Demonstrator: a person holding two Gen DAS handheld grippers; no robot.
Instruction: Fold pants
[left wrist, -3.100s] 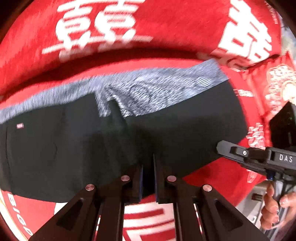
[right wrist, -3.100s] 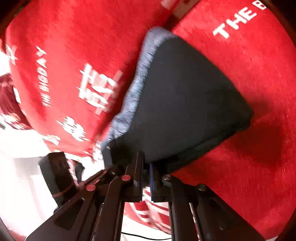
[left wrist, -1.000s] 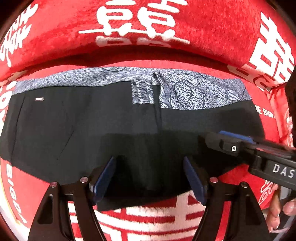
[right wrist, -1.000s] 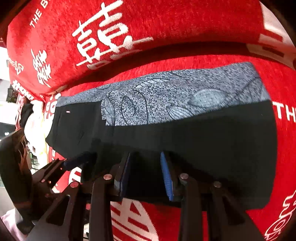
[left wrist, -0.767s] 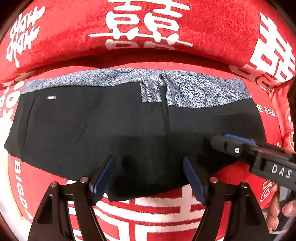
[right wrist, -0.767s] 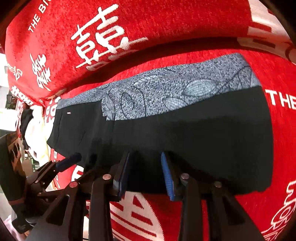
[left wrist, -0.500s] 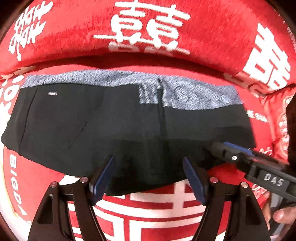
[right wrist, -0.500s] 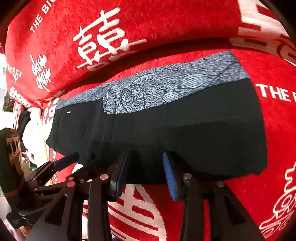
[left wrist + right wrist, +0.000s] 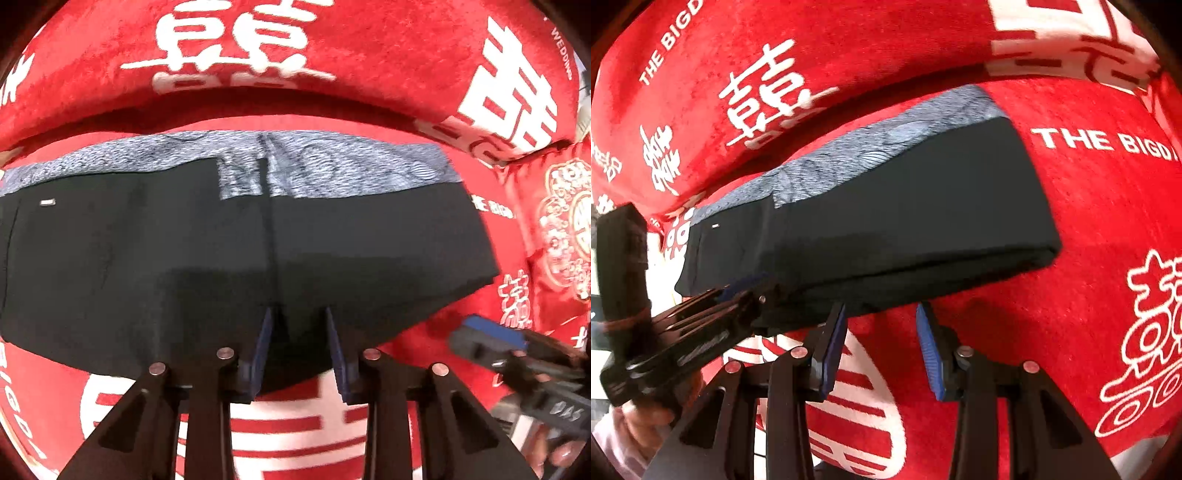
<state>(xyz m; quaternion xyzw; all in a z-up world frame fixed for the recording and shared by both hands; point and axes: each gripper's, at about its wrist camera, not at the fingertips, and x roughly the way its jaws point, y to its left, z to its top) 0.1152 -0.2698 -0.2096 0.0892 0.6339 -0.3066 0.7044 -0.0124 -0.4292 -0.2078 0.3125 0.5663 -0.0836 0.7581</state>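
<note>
The folded black pants (image 9: 258, 251) with a grey leaf-patterned band (image 9: 332, 173) lie flat on a red sofa seat (image 9: 443, 332); they also show in the right wrist view (image 9: 905, 221). My left gripper (image 9: 297, 332) is partly open, its blue pads astride the pants' near edge, fabric between them. It shows at the left of the right wrist view (image 9: 746, 291). My right gripper (image 9: 881, 325) is open and empty, just off the pants' near edge. It shows at the right of the left wrist view (image 9: 487, 332).
The red sofa backrest (image 9: 258, 55) with white characters rises behind the pants. A red embroidered cushion (image 9: 554, 221) sits at the right. The seat cover carries white lettering (image 9: 1100, 140) right of the pants.
My left gripper has narrowed from wide open and moved in onto the pants' near edge. My right gripper has drawn back and right, off the fabric.
</note>
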